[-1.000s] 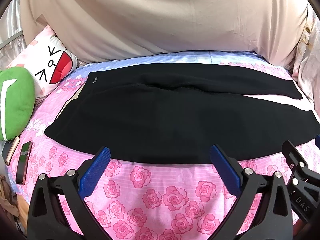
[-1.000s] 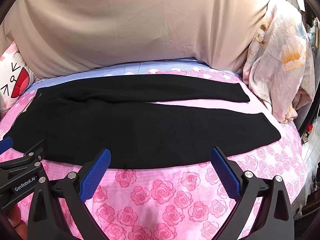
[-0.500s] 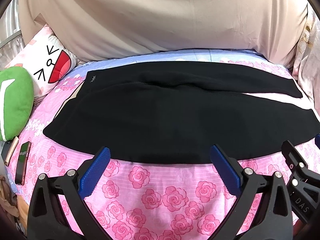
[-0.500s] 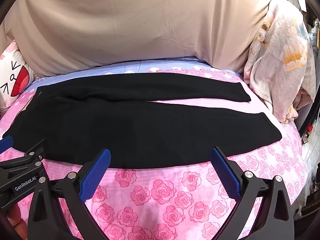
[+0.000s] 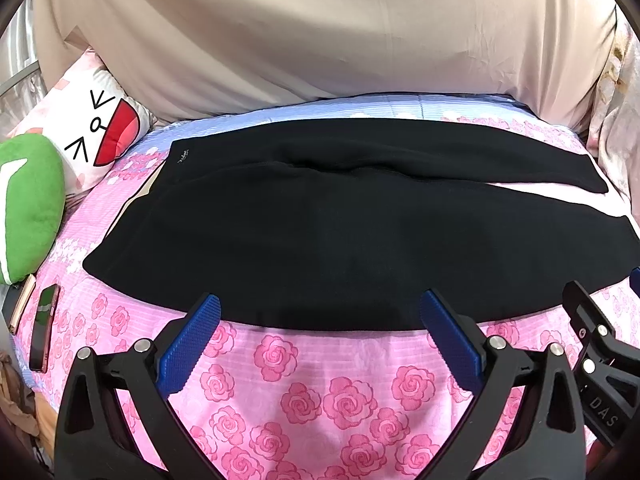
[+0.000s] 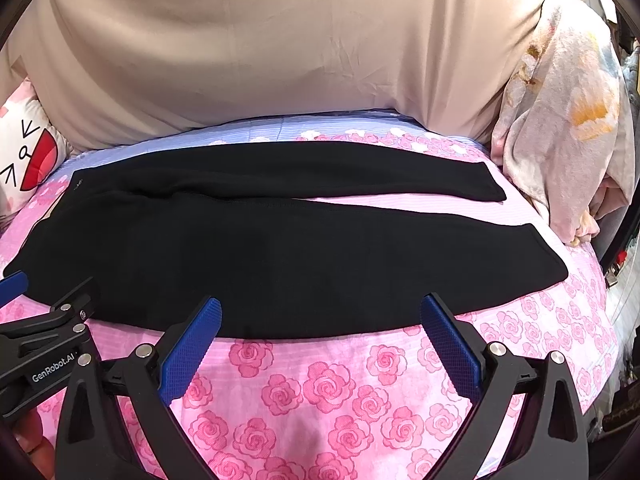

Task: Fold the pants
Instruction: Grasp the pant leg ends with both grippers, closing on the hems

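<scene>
Black pants (image 5: 320, 232) lie flat across the pink rose bedspread, waist at the left, both legs running right; they also show in the right wrist view (image 6: 280, 248). The far leg (image 6: 360, 176) is split from the near leg toward the cuffs. My left gripper (image 5: 320, 320) is open and empty, its blue pads just above the pants' near edge. My right gripper (image 6: 320, 320) is open and empty, also at the near edge, further right. Each gripper shows at the edge of the other's view.
A white cartoon-face pillow (image 5: 100, 132) and a green plush (image 5: 28, 208) sit at the left. A phone (image 5: 44, 332) lies at the bed's left edge. A floral blanket (image 6: 560, 140) is heaped at the right. A beige sheet (image 5: 320, 40) covers the back.
Both grippers have moved slightly forward toward the pants' near edge. The pants have not moved.
</scene>
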